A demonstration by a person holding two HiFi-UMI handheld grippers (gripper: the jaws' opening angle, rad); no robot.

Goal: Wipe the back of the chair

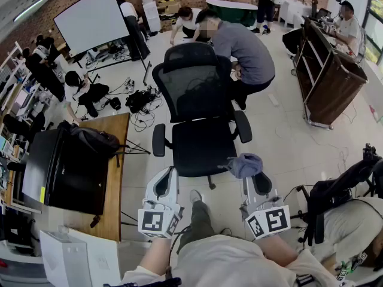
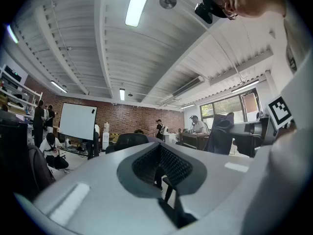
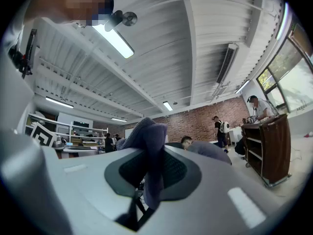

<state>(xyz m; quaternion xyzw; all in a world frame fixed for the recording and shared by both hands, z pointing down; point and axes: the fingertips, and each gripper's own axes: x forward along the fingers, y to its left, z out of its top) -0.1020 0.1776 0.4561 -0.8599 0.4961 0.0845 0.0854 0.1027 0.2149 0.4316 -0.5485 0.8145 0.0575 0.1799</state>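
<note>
A black office chair stands in front of me in the head view, its mesh back (image 1: 194, 85) upright behind the seat (image 1: 200, 145). My right gripper (image 1: 252, 179) hangs at the seat's front right corner, shut on a blue-grey cloth (image 1: 244, 165) that bunches over its tips. In the right gripper view that cloth (image 3: 151, 151) drapes between the jaws of the right gripper (image 3: 154, 168). My left gripper (image 1: 166, 175) is off the seat's front left corner, jaws together and holding nothing. The left gripper (image 2: 160, 155) points at the chair's back (image 2: 128, 140) from a distance.
A wooden desk (image 1: 116, 178) with a black case (image 1: 66, 169) and backpack (image 1: 93, 139) stands to the left. A person in a grey shirt (image 1: 245, 49) crouches right behind the chair. A wooden cart (image 1: 326, 79) and a black bag (image 1: 341, 187) stand at the right. Cables (image 1: 140, 100) lie on the floor.
</note>
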